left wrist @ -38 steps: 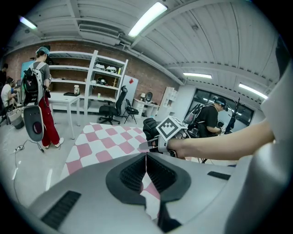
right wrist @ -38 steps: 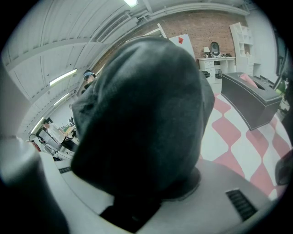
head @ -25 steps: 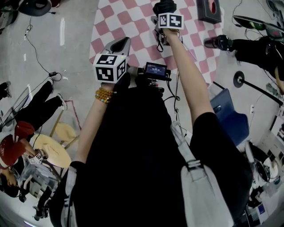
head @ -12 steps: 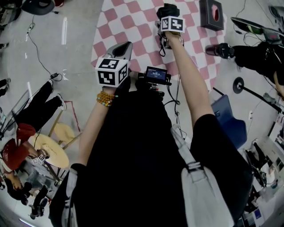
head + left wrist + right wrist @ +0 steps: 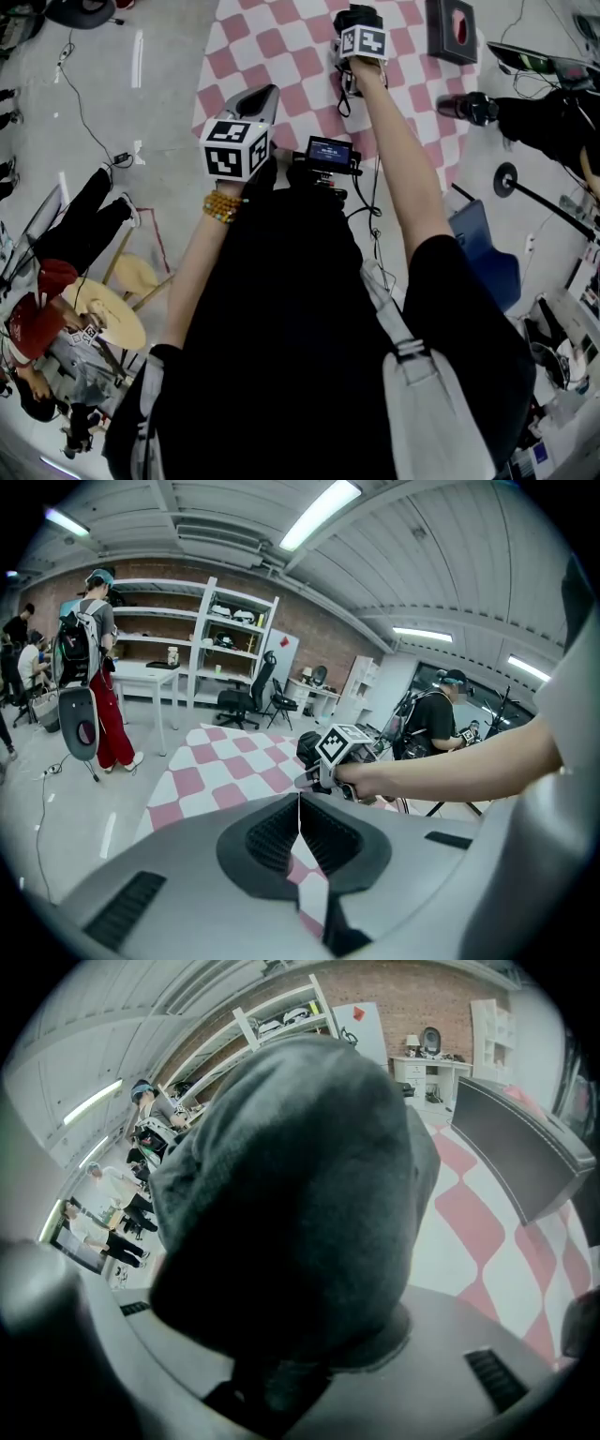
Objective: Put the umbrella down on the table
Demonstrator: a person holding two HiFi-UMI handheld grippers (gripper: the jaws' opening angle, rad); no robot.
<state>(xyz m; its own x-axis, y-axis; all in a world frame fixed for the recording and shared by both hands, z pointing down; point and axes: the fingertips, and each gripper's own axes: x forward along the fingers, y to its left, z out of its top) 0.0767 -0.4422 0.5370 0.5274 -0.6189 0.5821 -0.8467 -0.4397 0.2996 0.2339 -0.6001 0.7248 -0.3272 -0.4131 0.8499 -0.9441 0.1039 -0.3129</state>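
Note:
A folded dark umbrella [image 5: 354, 19] hangs over the pink-and-white checked table [image 5: 281, 47] at the top of the head view. My right gripper [image 5: 356, 28] is shut on it, below its marker cube. In the right gripper view the umbrella's dark fabric [image 5: 291, 1194] fills most of the picture and hides the jaws, with the checked table [image 5: 469, 1222] behind it. My left gripper [image 5: 255, 98] hovers at the table's near edge, shut and empty. Its pads [image 5: 281, 836] meet in the left gripper view, which also shows the umbrella [image 5: 307, 747] ahead in the right gripper.
A black box [image 5: 453, 28] with a red mark stands on the table to the right of the umbrella. A small screen device [image 5: 328, 150] sits on the person's chest. A blue chair [image 5: 483, 244] is at the right. People [image 5: 56, 309] sit at the left, and white shelves [image 5: 225, 639] stand behind.
The right hand with the umbrella has sunk a little toward the checked table. The left gripper has kept its place.

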